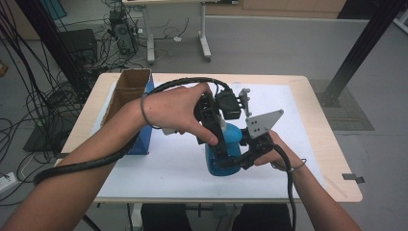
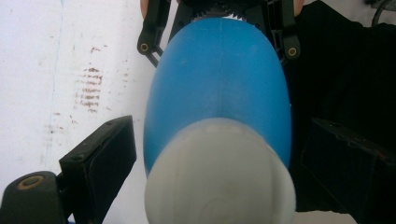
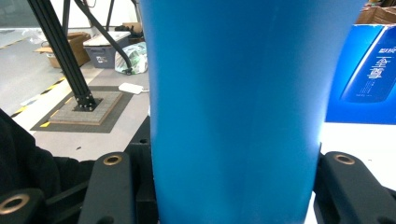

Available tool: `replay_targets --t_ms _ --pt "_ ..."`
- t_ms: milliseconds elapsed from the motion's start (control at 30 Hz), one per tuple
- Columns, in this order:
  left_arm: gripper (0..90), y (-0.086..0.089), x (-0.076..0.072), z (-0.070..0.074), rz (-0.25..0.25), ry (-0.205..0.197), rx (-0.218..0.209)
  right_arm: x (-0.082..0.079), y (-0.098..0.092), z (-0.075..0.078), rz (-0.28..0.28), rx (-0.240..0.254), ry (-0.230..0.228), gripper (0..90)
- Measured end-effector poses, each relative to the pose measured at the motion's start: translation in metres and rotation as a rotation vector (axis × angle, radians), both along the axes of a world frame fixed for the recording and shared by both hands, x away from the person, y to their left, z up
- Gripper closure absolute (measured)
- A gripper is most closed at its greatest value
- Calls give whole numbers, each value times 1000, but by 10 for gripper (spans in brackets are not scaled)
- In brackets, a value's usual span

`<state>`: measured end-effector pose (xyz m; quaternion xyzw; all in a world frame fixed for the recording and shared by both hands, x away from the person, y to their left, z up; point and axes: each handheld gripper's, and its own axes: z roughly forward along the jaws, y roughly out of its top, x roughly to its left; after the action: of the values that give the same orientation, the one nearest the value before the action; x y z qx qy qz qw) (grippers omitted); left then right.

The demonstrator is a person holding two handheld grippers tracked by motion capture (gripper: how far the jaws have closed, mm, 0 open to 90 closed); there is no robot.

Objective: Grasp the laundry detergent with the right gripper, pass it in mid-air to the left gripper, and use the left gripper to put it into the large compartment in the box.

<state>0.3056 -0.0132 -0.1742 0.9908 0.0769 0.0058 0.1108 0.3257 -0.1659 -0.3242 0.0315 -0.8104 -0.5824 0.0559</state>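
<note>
A blue bottle with a white cap stands upright on the white mat near the table's front edge. My right gripper comes in from the right and is shut on the bottle's body, one jaw on each side. From above, my left gripper points down over the top of the bottle. In the left gripper view its jaws stand open on either side of the cap, with a thin gap on each side. The same view has the right gripper holding the bottle lower down.
An open cardboard box with a blue box leaning against it stands at the table's left side; the blue box is also behind the bottle. The wooden table edge lies to the right. Black frame posts and cables stand beyond.
</note>
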Motion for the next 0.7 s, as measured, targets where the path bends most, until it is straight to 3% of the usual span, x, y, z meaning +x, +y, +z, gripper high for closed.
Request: replay_targets --t_ms 700 --pt "102 0 -2 1 -4 -2 13 -1 1 0 3 3 -1 443"
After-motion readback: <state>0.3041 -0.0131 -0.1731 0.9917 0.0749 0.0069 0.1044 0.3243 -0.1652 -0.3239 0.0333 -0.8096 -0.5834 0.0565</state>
